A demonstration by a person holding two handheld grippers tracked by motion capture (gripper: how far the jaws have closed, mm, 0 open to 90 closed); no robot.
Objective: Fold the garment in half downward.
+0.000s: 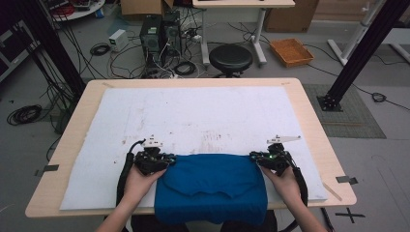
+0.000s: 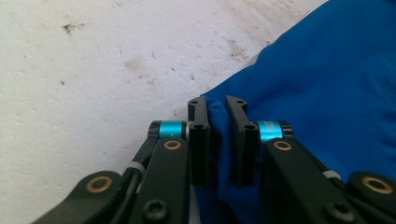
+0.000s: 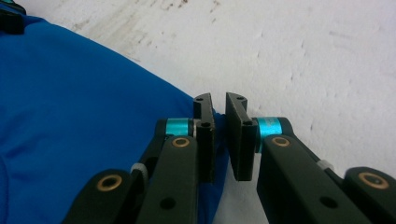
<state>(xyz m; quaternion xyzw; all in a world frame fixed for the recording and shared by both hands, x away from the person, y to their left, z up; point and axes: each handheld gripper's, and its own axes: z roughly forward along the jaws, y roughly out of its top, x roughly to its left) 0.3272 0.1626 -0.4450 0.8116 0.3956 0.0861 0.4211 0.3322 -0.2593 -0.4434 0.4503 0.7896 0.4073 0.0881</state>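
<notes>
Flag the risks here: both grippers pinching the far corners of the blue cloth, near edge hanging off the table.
1. The left gripper holds only a thin edge of the blue cloth; a pull could slip it free.
2. The right gripper bites just the corner tip, so it may let go first and skew the fold.
3. The cloth's near edge overhangs the table; its weight could drag it off the white pad.

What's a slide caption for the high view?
Both hand-held grippers, left gripper and right gripper, pinch the far corners of a folded blue cloth on the white mat.
</notes>
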